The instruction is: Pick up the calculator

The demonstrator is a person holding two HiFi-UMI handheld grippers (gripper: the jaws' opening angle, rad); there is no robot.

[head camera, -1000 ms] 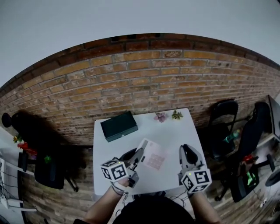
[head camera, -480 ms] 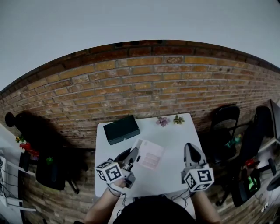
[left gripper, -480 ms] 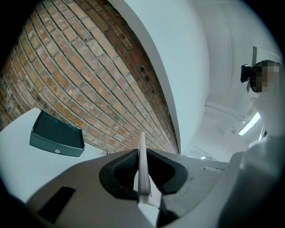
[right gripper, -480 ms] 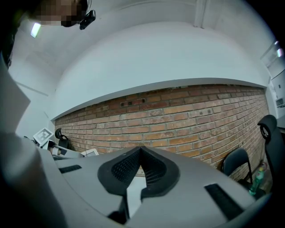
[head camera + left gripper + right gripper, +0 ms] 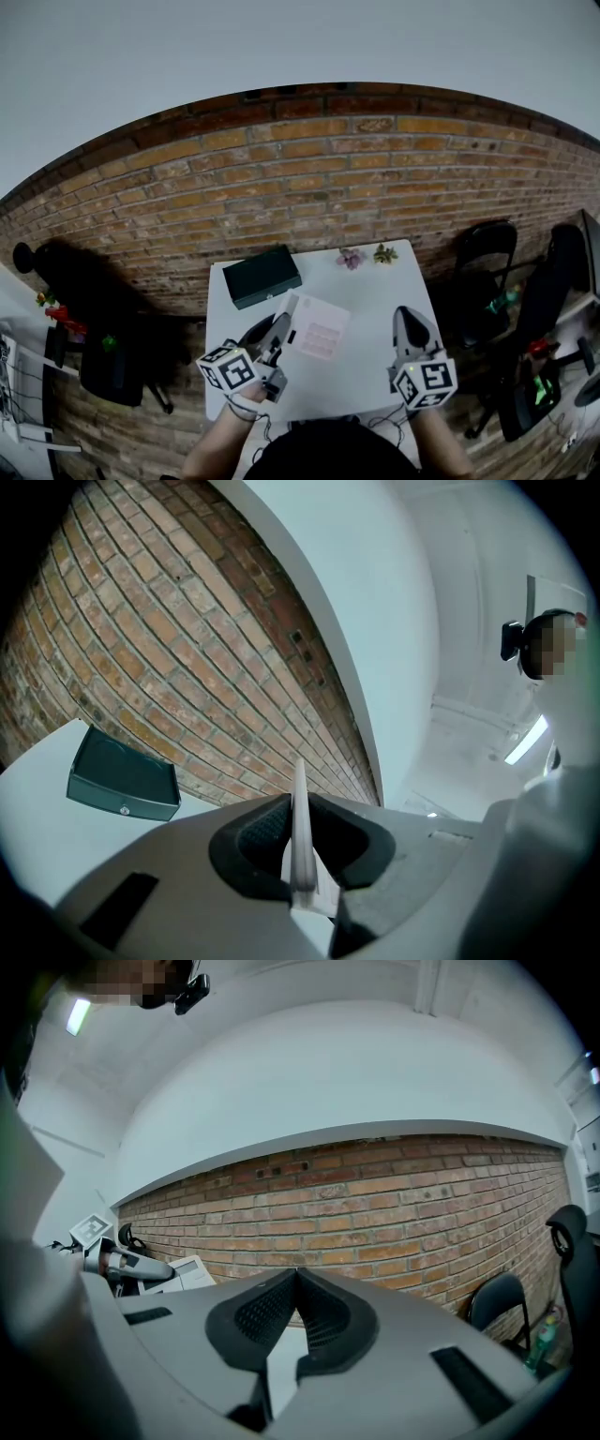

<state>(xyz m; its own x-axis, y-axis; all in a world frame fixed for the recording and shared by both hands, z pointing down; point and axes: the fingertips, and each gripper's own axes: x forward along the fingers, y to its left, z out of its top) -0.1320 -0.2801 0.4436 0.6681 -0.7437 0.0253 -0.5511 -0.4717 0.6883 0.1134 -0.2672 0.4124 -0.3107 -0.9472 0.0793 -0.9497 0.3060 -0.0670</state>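
The calculator (image 5: 320, 334), a thin white slab with pinkish keys, is held by its left edge a little above the white table (image 5: 375, 281). My left gripper (image 5: 282, 330) is shut on it. In the left gripper view the calculator (image 5: 300, 778) stands edge-on between the pads of the left gripper (image 5: 298, 810). My right gripper (image 5: 409, 321) hovers over the table's right side, jaws shut and empty. In the right gripper view its pads meet at the tips of the right gripper (image 5: 297, 1277), and the calculator (image 5: 194, 1273) shows far left.
A dark green box (image 5: 262, 276) lies at the table's back left, also in the left gripper view (image 5: 124, 782). Two small flower sprigs (image 5: 351, 258) (image 5: 380, 253) sit at the back edge. A brick wall (image 5: 309, 178) rises behind. Black chairs (image 5: 487, 258) stand to the right.
My left gripper, still shut on the calculator, has drifted a little to the left and lifted slightly. The right gripper has stayed where it was.
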